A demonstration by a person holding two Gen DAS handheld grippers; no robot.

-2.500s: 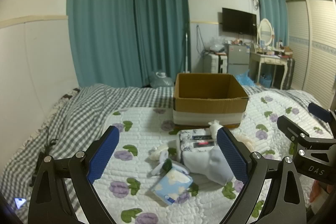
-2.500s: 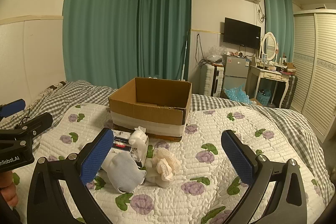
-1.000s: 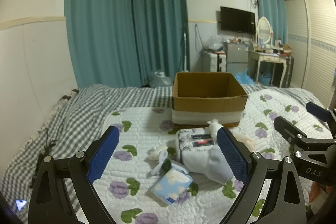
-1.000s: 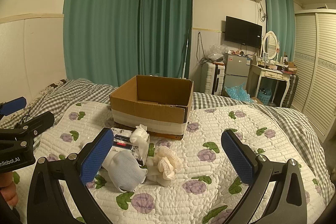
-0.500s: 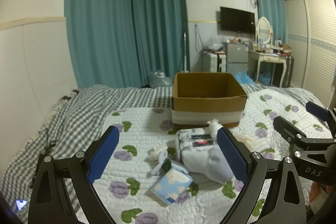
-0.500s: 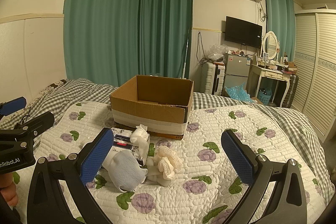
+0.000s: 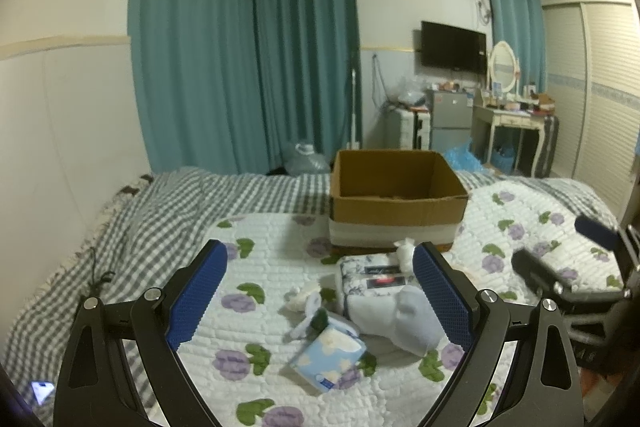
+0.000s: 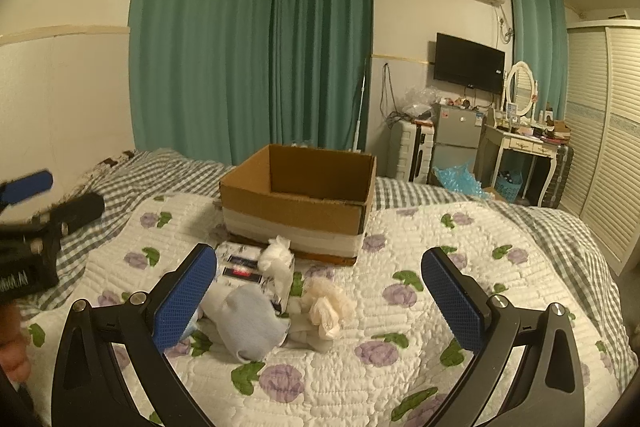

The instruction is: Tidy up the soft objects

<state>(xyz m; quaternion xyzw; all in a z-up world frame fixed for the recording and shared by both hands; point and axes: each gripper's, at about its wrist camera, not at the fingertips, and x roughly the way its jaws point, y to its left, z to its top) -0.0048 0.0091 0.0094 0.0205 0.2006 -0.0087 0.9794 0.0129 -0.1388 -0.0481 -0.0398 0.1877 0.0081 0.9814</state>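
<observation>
An open cardboard box [image 7: 396, 205] [image 8: 296, 199] stands on the quilted floral bed. In front of it lies a heap of soft things: a wrapped floral pack [image 7: 372, 277] [image 8: 240, 263], a pale blue-grey sock [image 7: 412, 319] [image 8: 248, 319], a white bundle [image 8: 278, 263], cream lace cloth [image 8: 326, 307] and a blue tissue pack [image 7: 328, 355]. My left gripper [image 7: 318, 297] is open and empty, above the heap. My right gripper [image 8: 320, 295] is open and empty, above the lace cloth. Each gripper shows at the other view's edge.
A grey checked blanket [image 7: 160, 211] covers the bed's left and far side. Teal curtains [image 8: 248, 39], a small fridge [image 8: 456, 139], a dressing table [image 8: 520, 147] and a louvred wardrobe [image 8: 600, 147] stand beyond the bed.
Both grippers stay open and nearly still. The views have shifted slightly; the other gripper at each view's edge now looks blurred from a small movement.
</observation>
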